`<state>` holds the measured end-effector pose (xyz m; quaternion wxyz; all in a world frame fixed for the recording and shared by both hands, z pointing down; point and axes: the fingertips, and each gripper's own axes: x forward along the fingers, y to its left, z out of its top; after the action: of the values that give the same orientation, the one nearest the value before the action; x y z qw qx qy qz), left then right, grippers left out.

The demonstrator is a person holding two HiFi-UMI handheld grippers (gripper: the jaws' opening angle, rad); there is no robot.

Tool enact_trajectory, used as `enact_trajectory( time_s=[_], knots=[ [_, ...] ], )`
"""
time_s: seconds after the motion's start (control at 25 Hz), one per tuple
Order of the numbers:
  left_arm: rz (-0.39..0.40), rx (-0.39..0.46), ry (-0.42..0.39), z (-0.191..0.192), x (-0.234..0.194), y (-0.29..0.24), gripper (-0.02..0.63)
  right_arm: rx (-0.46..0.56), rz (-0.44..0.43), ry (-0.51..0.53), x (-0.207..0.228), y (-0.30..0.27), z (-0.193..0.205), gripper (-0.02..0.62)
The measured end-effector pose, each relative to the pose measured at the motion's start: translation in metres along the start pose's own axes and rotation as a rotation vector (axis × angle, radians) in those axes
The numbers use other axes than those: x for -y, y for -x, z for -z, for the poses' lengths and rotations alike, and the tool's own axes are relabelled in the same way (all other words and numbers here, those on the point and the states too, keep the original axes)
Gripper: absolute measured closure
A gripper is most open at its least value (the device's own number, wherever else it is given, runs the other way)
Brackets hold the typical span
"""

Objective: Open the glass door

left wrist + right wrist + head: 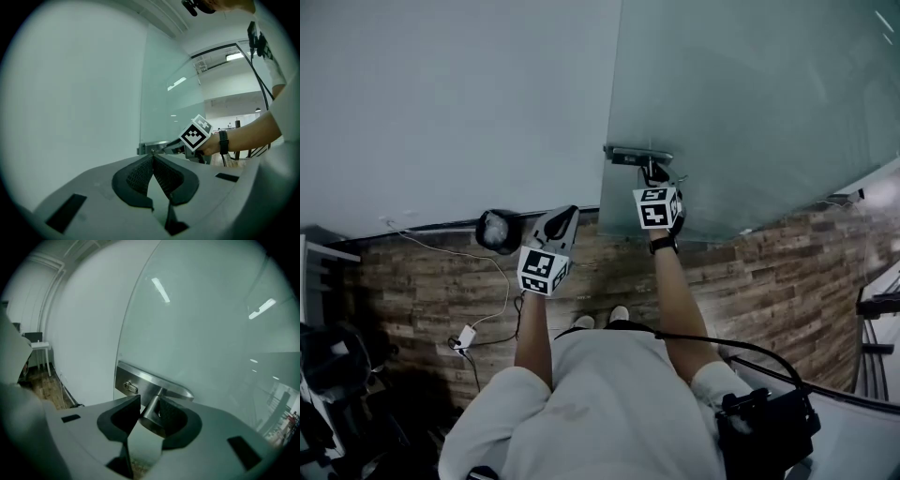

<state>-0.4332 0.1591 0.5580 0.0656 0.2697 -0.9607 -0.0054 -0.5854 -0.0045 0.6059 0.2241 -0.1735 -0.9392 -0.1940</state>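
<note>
The frosted glass door (pixel 750 94) stands to the right of the white wall, with a steel lock plate (pixel 637 156) at its left edge. My right gripper (pixel 649 171) is at that plate. In the right gripper view the steel handle (pixel 151 414) juts from the plate (pixel 140 383) and lies between the open jaws of the right gripper (pixel 149 404), close to the right pad with a small gap on the left. My left gripper (pixel 567 217) hangs lower left of the door, near the wall, shut and empty; its pads (pixel 140 171) meet. The right gripper's marker cube (pixel 196 133) shows beyond it.
A white wall (pixel 441 94) fills the left. On the wooden floor (pixel 787 262) lie a dark round object (pixel 499 230) by the skirting and a cable with a white adapter (pixel 466 336). Black equipment (pixel 328 375) stands at far left. My feet (pixel 600 321) are before the door.
</note>
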Motion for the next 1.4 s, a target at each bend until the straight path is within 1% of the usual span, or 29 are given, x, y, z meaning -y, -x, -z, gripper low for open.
enact_trajectory(
  time_s=[0.16, 0.24, 0.36, 0.44, 0.6, 0.72, 0.88, 0.92, 0.96, 1.04, 1.08, 1.16, 1.2, 1.24, 1.4],
  knots=[
    [-0.007, -0.014, -0.003, 0.000, 0.004, -0.014, 0.603, 0.006, -0.014, 0.026, 0.004, -0.018, -0.007, 0.476],
    [0.006, -0.021, -0.010, -0.003, 0.007, -0.026, 0.603, 0.009, -0.022, 0.071, 0.005, -0.026, -0.009, 0.469],
    [0.048, -0.011, -0.018, -0.010, 0.010, -0.051, 0.603, 0.021, -0.003, 0.154, 0.009, -0.043, -0.015, 0.466],
    [0.092, -0.007, -0.026, -0.013, 0.012, -0.070, 0.603, 0.020, 0.009, 0.170, 0.013, -0.054, -0.018, 0.466],
    [0.186, -0.008, -0.048, -0.013, 0.006, -0.105, 0.603, 0.007, 0.015, 0.159, 0.011, -0.069, -0.022, 0.466],
    [0.285, 0.006, -0.068, -0.019, -0.002, -0.134, 0.603, 0.011, 0.044, 0.152, 0.017, -0.078, -0.027, 0.466],
    [0.415, -0.014, -0.094, -0.024, -0.009, -0.153, 0.603, 0.005, 0.080, 0.133, 0.020, -0.084, -0.028, 0.466],
    [0.441, -0.015, -0.101, -0.024, -0.014, -0.157, 0.602, 0.022, 0.099, 0.111, 0.021, -0.085, -0.031, 0.466],
    [0.464, -0.015, -0.109, -0.024, -0.018, -0.160, 0.603, 0.048, 0.126, 0.059, 0.023, -0.085, -0.033, 0.466],
    [0.507, -0.015, -0.131, -0.021, -0.023, -0.166, 0.603, 0.107, 0.201, -0.104, 0.025, -0.072, -0.031, 0.468],
    [0.531, -0.011, -0.140, -0.021, -0.022, -0.169, 0.603, 0.126, 0.239, -0.173, 0.024, -0.061, -0.028, 0.469],
    [0.590, 0.005, -0.132, -0.028, -0.011, -0.174, 0.603, 0.137, 0.310, -0.259, 0.020, -0.023, -0.021, 0.475],
    [0.630, 0.012, -0.117, -0.034, 0.003, -0.174, 0.603, 0.138, 0.352, -0.293, 0.019, 0.004, -0.017, 0.494],
    [0.679, 0.019, -0.101, -0.041, 0.021, -0.171, 0.603, 0.139, 0.402, -0.327, 0.018, 0.035, -0.011, 0.528],
    [0.886, 0.062, -0.070, -0.059, 0.111, -0.155, 0.603, 0.151, 0.623, -0.422, 0.025, 0.150, 0.021, 0.583]
  ],
)
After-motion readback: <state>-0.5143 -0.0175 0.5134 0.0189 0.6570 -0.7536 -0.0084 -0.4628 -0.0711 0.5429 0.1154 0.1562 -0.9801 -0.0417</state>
